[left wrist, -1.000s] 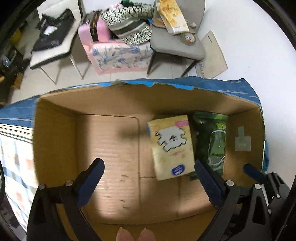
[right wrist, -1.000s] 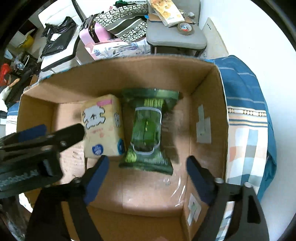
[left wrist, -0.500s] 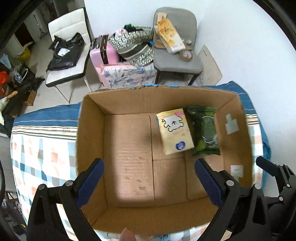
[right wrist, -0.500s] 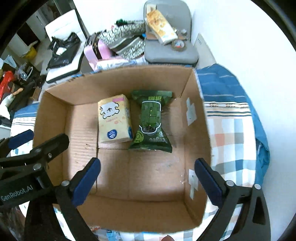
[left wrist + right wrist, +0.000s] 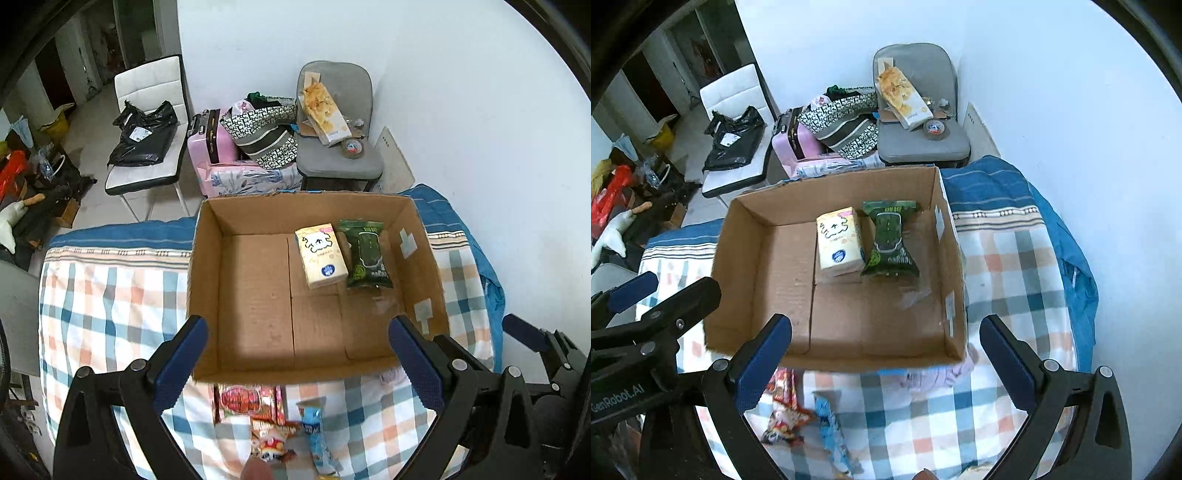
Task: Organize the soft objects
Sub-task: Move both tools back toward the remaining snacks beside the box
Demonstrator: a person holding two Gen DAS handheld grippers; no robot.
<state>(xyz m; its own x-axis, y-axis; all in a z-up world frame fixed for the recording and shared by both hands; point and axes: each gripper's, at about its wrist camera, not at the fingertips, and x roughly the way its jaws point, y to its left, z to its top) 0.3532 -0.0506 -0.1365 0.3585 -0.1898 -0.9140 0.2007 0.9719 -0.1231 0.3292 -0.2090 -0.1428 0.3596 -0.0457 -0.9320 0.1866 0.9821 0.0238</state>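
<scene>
An open cardboard box point(image 5: 207, 280) point(image 5: 953, 258) stands on a checked cloth. Inside at the far right lie a yellow tissue pack point(image 5: 320, 255) point(image 5: 839, 246) and a green wet-wipe pack point(image 5: 366, 254) point(image 5: 890, 239), side by side. In front of the box lie a red snack packet point(image 5: 248, 400) point(image 5: 783, 413), a blue packet point(image 5: 317, 439) point(image 5: 831, 428) and a pale pink soft item point(image 5: 934, 373). My left gripper point(image 5: 297, 363) is open and empty, above the box's near wall. My right gripper point(image 5: 884, 363) is open and empty, also above the near wall. The left gripper shows in the right wrist view point(image 5: 661, 295).
The checked cloth point(image 5: 110, 295) covers the table, with a blue cloth point(image 5: 1060, 236) at the right by the white wall. Beyond the table stand a grey chair point(image 5: 336, 155), a pink suitcase point(image 5: 207, 144) and a white chair point(image 5: 147, 162).
Both grippers have pulled back and up out of the box, still open. The box now shows whole, and the packets in front of it have come into view.
</scene>
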